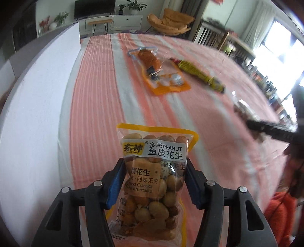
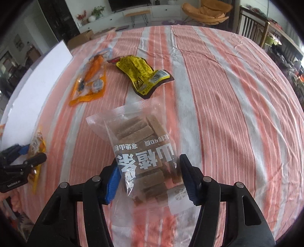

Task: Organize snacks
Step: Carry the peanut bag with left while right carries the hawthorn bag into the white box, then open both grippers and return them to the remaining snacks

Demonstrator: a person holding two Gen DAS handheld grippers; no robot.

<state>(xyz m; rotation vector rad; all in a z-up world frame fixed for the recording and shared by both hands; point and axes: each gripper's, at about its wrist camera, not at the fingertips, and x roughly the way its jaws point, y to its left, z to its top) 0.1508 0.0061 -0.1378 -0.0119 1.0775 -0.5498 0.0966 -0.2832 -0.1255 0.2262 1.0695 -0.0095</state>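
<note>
A table under a cloth of salmon and white stripes [image 2: 228,98] fills the foreground. Beyond its far edge stands a low white cabinet [image 1: 121,21], a dark television [image 1: 94,7] on top, potted plants [image 1: 135,5] beside the screen. Right of the cabinet sits an orange cushioned chair [image 2: 206,11]. Bright daylight enters through a window [image 1: 281,41] to the cabinet's far right. A white board [image 1: 38,95] borders the cloth's left side.
</note>
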